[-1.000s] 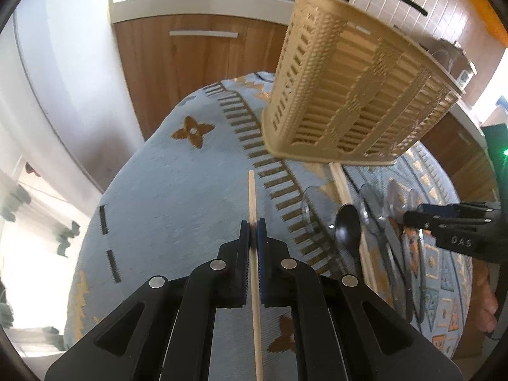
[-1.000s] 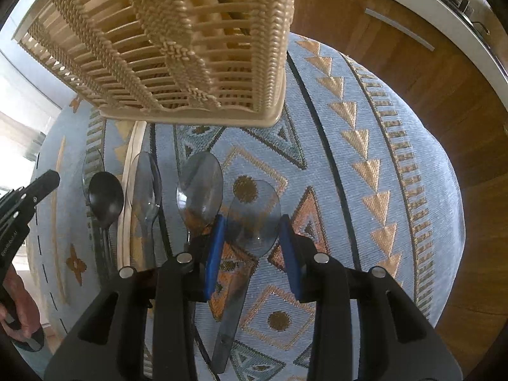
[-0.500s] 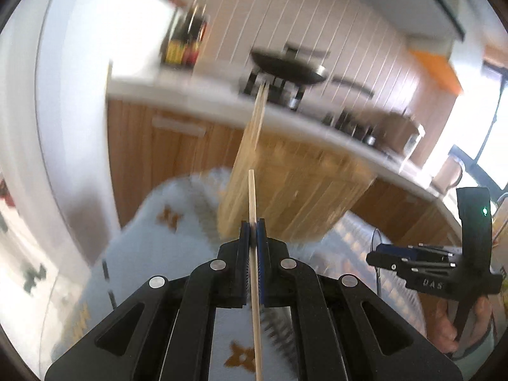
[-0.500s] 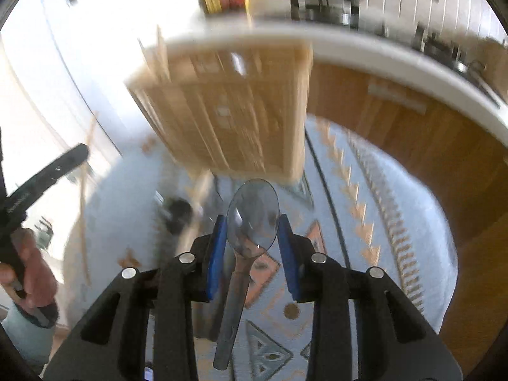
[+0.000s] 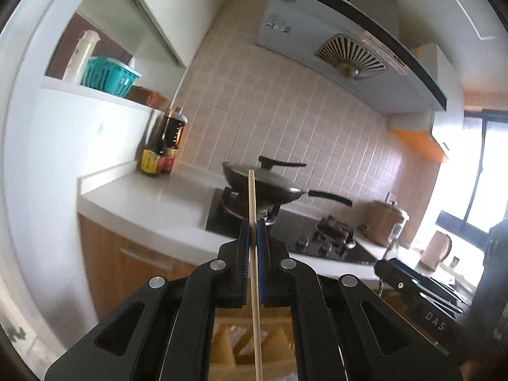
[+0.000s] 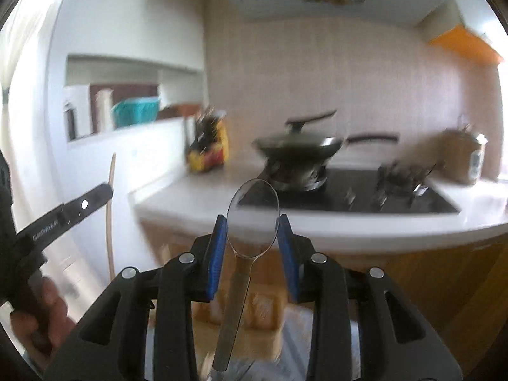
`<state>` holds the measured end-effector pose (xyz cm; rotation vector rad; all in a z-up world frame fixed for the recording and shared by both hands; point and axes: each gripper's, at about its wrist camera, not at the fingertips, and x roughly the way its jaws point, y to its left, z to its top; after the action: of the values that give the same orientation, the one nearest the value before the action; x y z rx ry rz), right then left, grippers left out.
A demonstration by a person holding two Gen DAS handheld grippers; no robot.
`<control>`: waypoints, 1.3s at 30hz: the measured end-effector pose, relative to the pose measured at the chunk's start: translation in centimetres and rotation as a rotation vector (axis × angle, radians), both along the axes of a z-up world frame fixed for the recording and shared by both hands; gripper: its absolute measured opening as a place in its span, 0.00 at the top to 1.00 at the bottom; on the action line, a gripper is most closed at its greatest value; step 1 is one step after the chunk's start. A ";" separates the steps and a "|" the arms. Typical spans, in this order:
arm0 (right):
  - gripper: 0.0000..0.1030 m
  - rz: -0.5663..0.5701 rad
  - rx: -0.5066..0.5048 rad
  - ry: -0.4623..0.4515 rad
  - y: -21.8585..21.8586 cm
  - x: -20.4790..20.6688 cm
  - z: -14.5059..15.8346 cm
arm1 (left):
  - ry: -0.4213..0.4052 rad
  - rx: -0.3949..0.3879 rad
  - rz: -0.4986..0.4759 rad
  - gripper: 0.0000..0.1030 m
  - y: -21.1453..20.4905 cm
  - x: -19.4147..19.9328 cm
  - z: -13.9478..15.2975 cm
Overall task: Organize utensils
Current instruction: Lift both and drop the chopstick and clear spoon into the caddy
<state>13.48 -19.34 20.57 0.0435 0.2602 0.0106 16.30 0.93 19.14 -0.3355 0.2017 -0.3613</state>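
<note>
Facing the stove point(image 5: 287, 222), near-level left gripper point(image 5: 253, 231) clamps chopstick point(image 5: 254, 254), right gripper point(image 6: 253, 225) clamps spoon point(image 6: 252, 219).

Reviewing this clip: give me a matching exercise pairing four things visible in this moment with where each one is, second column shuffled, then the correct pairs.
Things:
1. wooden chopstick
2. clear plastic spoon
3. lidded wok
4. turquoise basket

Places:
A. on the stove burner
B. between the pads of the right hand-held gripper
C. on the wall shelf
D. pinched in the left hand-held gripper

Pairs: 1-D, 2-B, 3-A, 4-C
</note>
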 end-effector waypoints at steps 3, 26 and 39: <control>0.71 -0.053 -0.015 -0.042 -0.9 2.2 -0.8 | -0.036 -0.005 0.051 0.98 -1.6 1.3 -0.3; 0.70 -0.026 0.030 0.040 -1.6 3.9 -9.4 | -0.005 0.125 0.126 0.97 -5.1 4.7 -7.4; 0.37 0.016 0.067 0.149 -1.6 -0.7 -7.3 | 0.092 0.078 0.009 0.62 -0.7 0.8 -5.9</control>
<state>12.79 -20.92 13.29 0.1095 0.4088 0.0326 17.09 0.19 13.27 -0.2766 0.3035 -0.3283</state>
